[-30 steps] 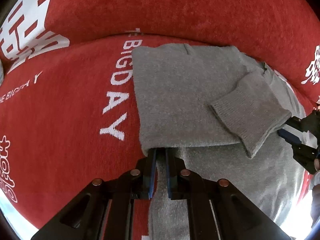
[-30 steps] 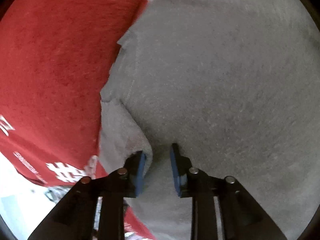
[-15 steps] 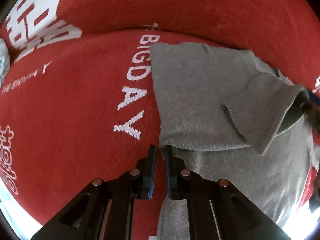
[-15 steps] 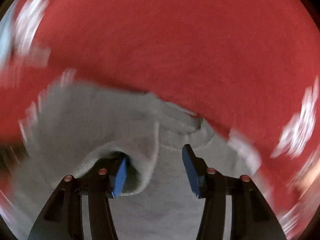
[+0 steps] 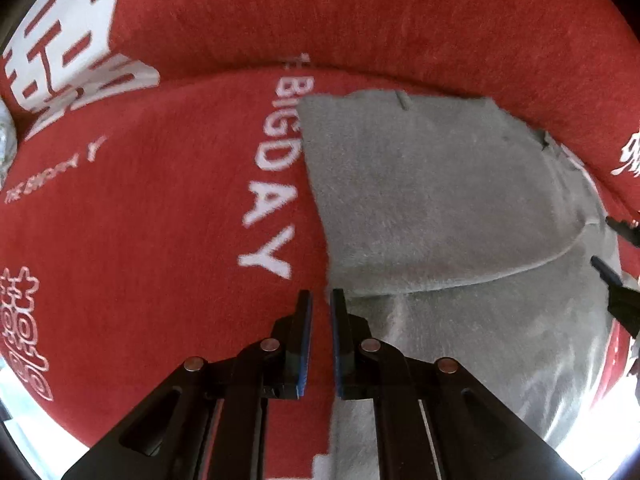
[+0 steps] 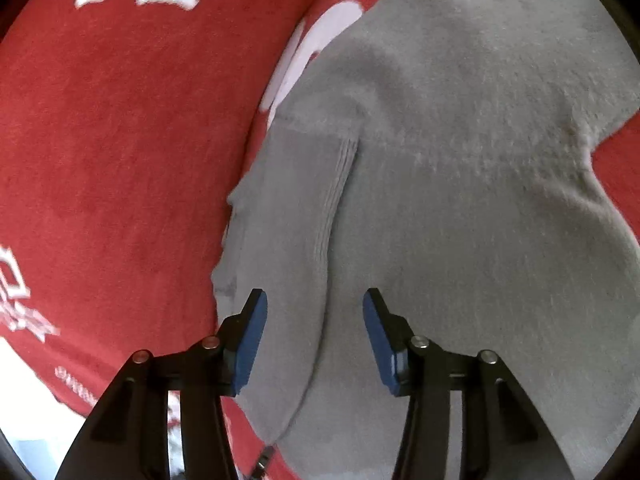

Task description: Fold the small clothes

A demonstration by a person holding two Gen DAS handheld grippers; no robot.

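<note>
A grey knit sweater (image 5: 420, 200) lies folded on a red blanket (image 5: 120, 240) with white lettering. My left gripper (image 5: 320, 296) points down at the sweater's left edge. It is shut, and only red cloth shows in the thin slit between its fingers. In the right wrist view a sleeve with a ribbed cuff (image 6: 336, 200) lies flat along the left side of the sweater (image 6: 460, 160). My right gripper (image 6: 314, 300) hovers open over that sleeve, its pads clear of the cloth. The right gripper (image 5: 602, 240) also shows at the right edge of the left wrist view.
The red blanket (image 6: 120, 120) is soft and creased and rises in a fold behind the sweater. It carries large white characters (image 5: 72, 60) and the words BIG DAY (image 5: 276, 184). A bright pale strip (image 6: 24, 400) shows past the blanket's near edge.
The right gripper lifted the sleeve off the sweater's top fold, carried it to the side, opened and let it go. The left gripper's tips went from over the grey edge to over red cloth.
</note>
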